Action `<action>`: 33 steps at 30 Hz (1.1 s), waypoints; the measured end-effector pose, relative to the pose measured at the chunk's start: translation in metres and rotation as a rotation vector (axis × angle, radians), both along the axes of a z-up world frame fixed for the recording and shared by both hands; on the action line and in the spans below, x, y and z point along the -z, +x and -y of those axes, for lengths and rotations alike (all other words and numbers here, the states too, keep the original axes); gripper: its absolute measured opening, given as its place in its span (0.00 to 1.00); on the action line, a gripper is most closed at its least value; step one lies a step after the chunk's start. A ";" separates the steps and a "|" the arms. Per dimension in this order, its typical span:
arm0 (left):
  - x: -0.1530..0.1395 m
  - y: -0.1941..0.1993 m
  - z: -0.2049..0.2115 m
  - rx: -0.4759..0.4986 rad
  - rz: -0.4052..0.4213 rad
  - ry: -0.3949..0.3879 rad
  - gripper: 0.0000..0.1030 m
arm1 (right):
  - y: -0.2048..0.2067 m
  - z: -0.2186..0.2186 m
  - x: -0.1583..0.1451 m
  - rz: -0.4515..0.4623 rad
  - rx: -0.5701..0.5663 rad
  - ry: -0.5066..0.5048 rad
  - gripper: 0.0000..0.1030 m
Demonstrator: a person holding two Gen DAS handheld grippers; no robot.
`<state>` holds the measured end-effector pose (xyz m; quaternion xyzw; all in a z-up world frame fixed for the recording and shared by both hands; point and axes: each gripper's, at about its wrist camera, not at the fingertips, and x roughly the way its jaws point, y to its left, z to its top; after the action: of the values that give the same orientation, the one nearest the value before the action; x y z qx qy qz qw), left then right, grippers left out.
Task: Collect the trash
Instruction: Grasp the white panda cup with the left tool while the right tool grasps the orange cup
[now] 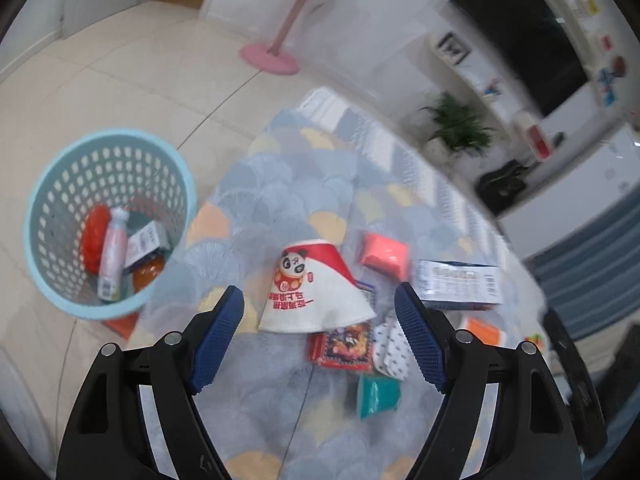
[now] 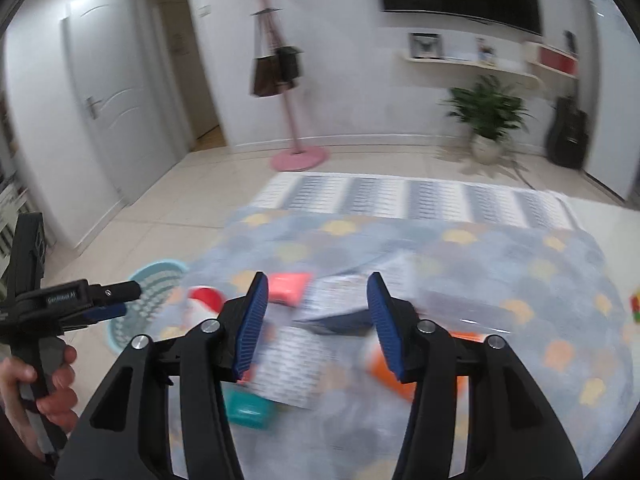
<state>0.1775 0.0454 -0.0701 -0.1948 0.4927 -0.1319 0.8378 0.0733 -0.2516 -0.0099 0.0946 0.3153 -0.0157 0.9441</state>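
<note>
My left gripper (image 1: 320,328) is open and empty, hovering above a red-and-white paper cup with a panda print (image 1: 316,288) lying on its side on the blue patterned rug (image 1: 280,184). Around the cup lie a red snack packet (image 1: 346,346), a dotted white wrapper (image 1: 390,348), a teal packet (image 1: 378,396), a pink packet (image 1: 384,256) and a blue-white box (image 1: 458,284). The light blue basket (image 1: 108,220) at the left holds a bottle, a box and orange items. My right gripper (image 2: 316,320) is open and empty above the blurred trash: a white leaflet (image 2: 292,364), an orange packet (image 2: 384,368), the teal packet (image 2: 248,408).
A pink coat stand base (image 1: 270,56) stands on the tiled floor beyond the rug. A potted plant (image 2: 486,120), a black guitar (image 2: 568,132) and wall shelves are at the far wall. The left gripper and the hand holding it show in the right wrist view (image 2: 92,304), with the basket (image 2: 148,300) behind.
</note>
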 end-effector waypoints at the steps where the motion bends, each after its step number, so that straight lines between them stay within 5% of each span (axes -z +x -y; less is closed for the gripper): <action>1: 0.006 0.005 0.004 -0.018 -0.021 0.016 0.74 | -0.003 0.010 0.003 -0.005 0.019 -0.011 0.56; 5: 0.036 0.024 0.015 -0.107 -0.099 0.019 0.74 | -0.010 0.049 0.023 -0.049 0.084 -0.027 0.56; 12: 0.065 0.027 0.021 -0.074 -0.030 0.065 0.75 | -0.013 0.073 0.058 -0.127 0.074 -0.019 0.57; 19: 0.075 0.041 0.020 -0.037 -0.051 0.014 0.76 | 0.012 0.062 0.072 -0.138 0.020 -0.064 0.61; 25: 0.073 0.043 0.040 0.011 -0.030 0.141 0.76 | 0.032 0.068 0.079 -0.155 -0.029 -0.070 0.64; 33: 0.066 0.037 0.048 0.023 -0.019 0.174 0.73 | 0.048 0.091 0.088 -0.183 -0.104 -0.004 0.70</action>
<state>0.2143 -0.0030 -0.1364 -0.1168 0.5122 -0.0965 0.8454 0.1210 -0.3424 -0.0982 0.0746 0.4048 0.0239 0.9110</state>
